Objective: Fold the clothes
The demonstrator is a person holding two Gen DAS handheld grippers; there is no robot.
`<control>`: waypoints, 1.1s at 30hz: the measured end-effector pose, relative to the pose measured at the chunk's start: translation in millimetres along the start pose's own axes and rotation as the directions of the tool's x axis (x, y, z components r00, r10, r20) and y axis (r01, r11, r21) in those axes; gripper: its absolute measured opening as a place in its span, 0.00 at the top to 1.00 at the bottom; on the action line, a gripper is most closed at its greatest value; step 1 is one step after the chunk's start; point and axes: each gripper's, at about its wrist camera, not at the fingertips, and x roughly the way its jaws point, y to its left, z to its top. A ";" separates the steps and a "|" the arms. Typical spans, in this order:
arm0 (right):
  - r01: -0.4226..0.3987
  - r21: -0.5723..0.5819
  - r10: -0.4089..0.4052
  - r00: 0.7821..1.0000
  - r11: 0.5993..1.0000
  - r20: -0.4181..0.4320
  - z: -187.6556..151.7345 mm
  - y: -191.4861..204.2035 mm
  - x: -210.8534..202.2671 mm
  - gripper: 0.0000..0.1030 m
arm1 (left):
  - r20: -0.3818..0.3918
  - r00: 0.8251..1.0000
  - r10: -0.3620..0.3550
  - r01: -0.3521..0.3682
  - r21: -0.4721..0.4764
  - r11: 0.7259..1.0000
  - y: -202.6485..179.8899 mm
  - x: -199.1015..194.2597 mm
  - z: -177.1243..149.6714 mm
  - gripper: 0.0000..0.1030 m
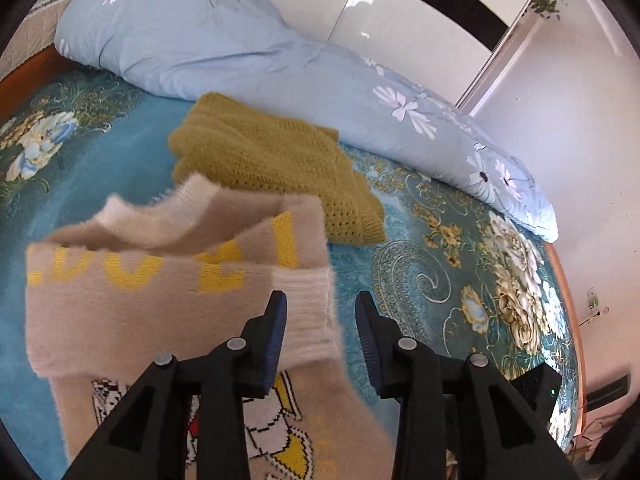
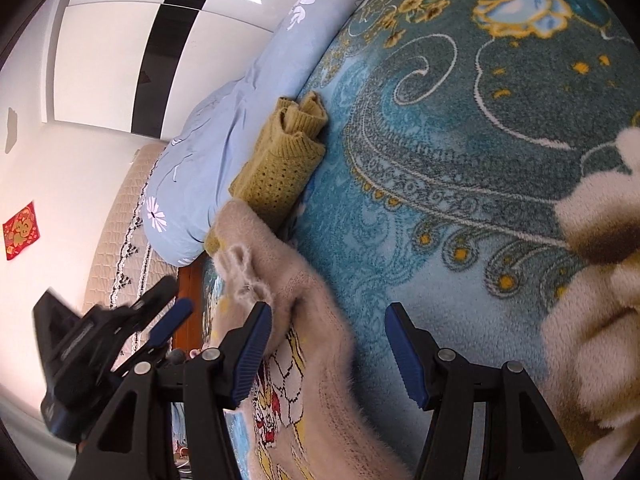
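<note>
A fuzzy beige sweater with yellow letters and a cartoon print lies partly folded on the blue floral bed cover. Its white cuff sits between the jaws of my left gripper, which is open. A folded mustard knit sweater lies behind it. In the right wrist view the beige sweater runs past my right gripper, which is open, with the fabric beside its left finger. The mustard sweater lies farther on. My left gripper shows at the left.
A light blue flowered duvet is bunched along the far side of the bed, against white wardrobe doors. The bed's wooden edge curves at the right. A headboard and a red wall decoration stand to the left.
</note>
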 end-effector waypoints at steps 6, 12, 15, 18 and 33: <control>-0.025 -0.084 0.025 1.000 0.996 0.004 -5.4 17.1 1.0 0.39 | 0.229 0.950 0.211 -0.196 -0.085 0.977 70.2 -64.8 -48.5 0.55; -0.075 -0.231 0.072 0.997 0.970 -0.021 -18.1 45.2 5.1 0.39 | 0.175 0.924 0.340 -0.298 -0.227 0.927 144.1 -72.1 -105.1 0.55; -0.102 -0.310 0.092 0.995 0.945 -0.046 -28.1 57.2 7.8 0.39 | 0.157 0.931 0.329 -0.271 -0.305 0.913 175.9 -75.3 -125.9 0.55; -0.108 -0.375 0.091 0.994 0.921 -0.063 -37.1 70.0 12.6 0.39 | 0.157 0.953 0.260 -0.186 -0.373 0.909 195.5 -70.3 -140.5 0.55; 0.109 -0.406 -0.148 0.987 0.908 -0.067 -13.7 97.3 80.8 0.41 | 0.157 0.983 0.095 -0.018 -0.433 0.901 211.3 -55.9 -170.5 0.53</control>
